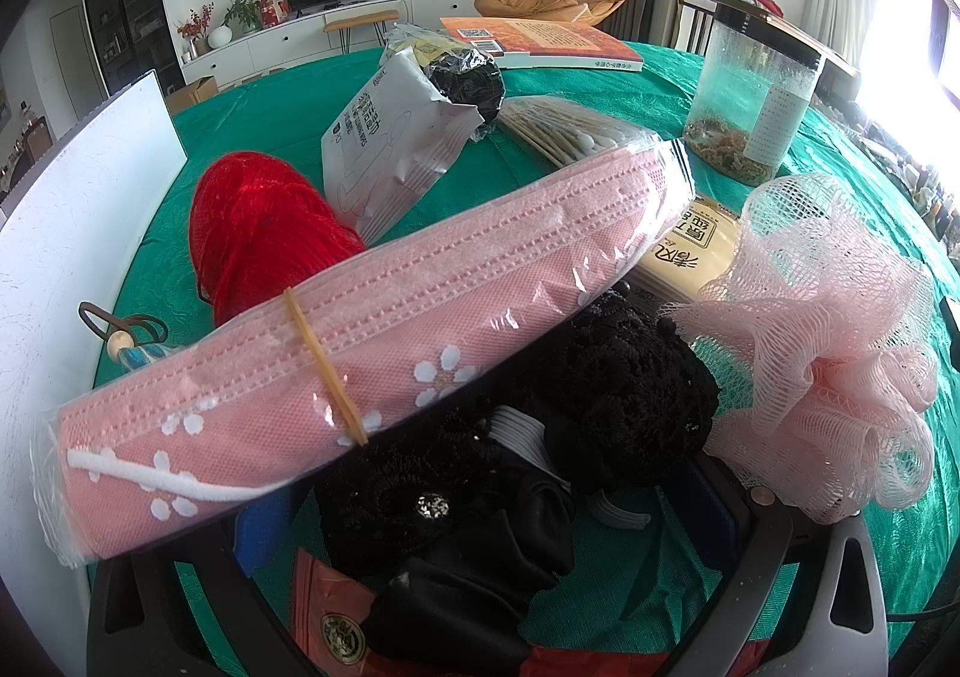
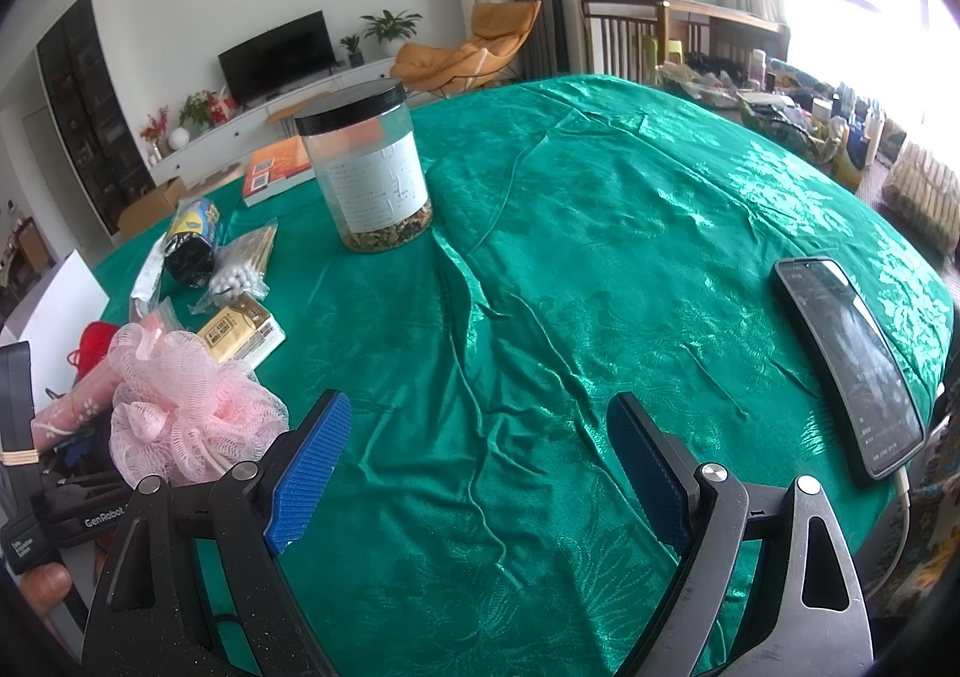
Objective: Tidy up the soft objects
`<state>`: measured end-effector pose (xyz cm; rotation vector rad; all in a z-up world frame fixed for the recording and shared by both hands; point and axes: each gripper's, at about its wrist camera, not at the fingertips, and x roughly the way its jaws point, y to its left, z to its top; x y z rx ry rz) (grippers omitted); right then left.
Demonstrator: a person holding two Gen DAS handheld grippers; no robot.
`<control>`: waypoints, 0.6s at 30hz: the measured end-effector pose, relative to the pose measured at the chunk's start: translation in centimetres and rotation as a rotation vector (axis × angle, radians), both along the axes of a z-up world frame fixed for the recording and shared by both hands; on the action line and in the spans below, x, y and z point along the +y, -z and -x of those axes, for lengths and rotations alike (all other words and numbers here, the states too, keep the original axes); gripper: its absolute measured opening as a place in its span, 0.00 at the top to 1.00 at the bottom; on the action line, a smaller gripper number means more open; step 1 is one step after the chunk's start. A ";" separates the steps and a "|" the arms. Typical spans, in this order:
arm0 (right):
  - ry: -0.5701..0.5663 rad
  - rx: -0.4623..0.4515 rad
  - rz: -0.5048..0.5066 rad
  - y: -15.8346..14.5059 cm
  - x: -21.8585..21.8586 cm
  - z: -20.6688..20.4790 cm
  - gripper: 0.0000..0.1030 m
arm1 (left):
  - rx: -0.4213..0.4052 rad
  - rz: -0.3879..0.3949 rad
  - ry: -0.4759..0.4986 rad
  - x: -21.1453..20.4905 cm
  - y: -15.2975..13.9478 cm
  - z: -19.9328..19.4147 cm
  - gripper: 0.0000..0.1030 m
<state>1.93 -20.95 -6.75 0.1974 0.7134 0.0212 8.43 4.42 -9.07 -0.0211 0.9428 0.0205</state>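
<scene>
A: Going left to right from the pink mask pack (image 1: 336,341): what lies where?

B: Left of the pack stands a white board (image 1: 78,233). Behind it sits a red yarn ball (image 1: 258,221). The pack itself lies across the front of the left hand-held gripper (image 1: 498,545), its long axis running from low left up to the right, a rubber band (image 1: 324,365) round it. I cannot tell whether it rests on the heap or is lifted.

A: And that hand-held gripper's state?

B: I cannot tell; black fabric pieces (image 1: 480,527) heaped under the pack hide its fingers.

A: Further right?

B: Right of the pack sits a pink mesh bath puff (image 2: 180,407), touching the black heap. Behind it are a yellow packet (image 2: 243,338), cotton swabs (image 2: 240,269) and a black-lidded jar (image 2: 366,173).

A: The right hand-held gripper (image 2: 480,473)?

B: Its blue pads (image 2: 312,467) stand wide apart, holding nothing, over bare green cloth on the table (image 2: 600,257). The puff lies just to its left; a phone (image 2: 852,359) lies to its right. The left one is nearer the pack, I judge.
</scene>
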 end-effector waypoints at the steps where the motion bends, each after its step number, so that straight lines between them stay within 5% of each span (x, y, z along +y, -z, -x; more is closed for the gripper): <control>1: 0.000 0.000 0.000 0.0 0.0 0.0 0.13 | 0.000 0.000 0.000 0.0 0.0 0.0 0.00; 18: 0.000 -0.003 -0.004 0.0 0.0 0.0 0.13 | -0.001 0.000 -0.001 0.0 0.0 0.0 0.00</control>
